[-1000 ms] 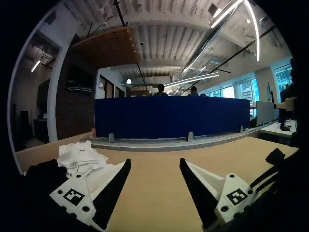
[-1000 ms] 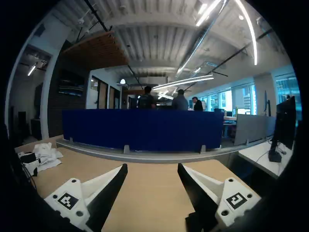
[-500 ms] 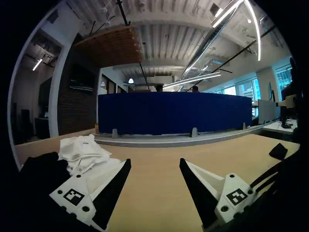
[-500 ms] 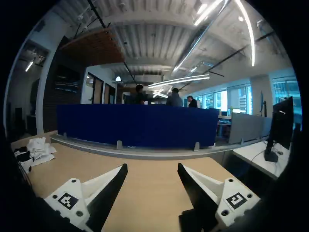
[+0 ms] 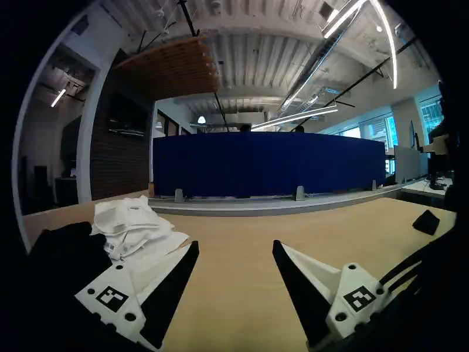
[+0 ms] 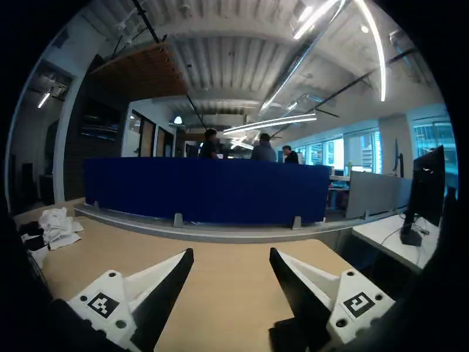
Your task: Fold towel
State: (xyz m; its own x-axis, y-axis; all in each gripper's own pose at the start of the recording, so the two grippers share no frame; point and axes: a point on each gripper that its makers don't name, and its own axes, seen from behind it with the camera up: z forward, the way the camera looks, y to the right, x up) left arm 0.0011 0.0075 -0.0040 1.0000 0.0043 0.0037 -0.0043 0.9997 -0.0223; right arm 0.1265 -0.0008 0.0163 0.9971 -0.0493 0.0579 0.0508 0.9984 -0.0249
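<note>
A crumpled white towel (image 5: 132,226) lies on the wooden table (image 5: 246,234) at the left, just ahead of my left gripper's left finger. A black cloth (image 5: 64,252) lies against it on the near side. My left gripper (image 5: 234,252) stands open over bare table with nothing between its fingers. In the right gripper view the same white towel (image 6: 57,224) sits far off at the left edge of the table (image 6: 228,276). My right gripper (image 6: 231,261) is open and empty above the wood.
A blue partition (image 5: 264,164) on a grey rail runs along the table's far edge. A small black object (image 5: 426,222) lies at the right of the table. Several people (image 6: 258,149) stand behind the partition (image 6: 205,188). A monitor (image 6: 425,193) sits on a neighbouring desk.
Both gripper views have sunk a little lower toward the table. The white towel now looks closer and larger in the left gripper view. Both grippers have stayed open.
</note>
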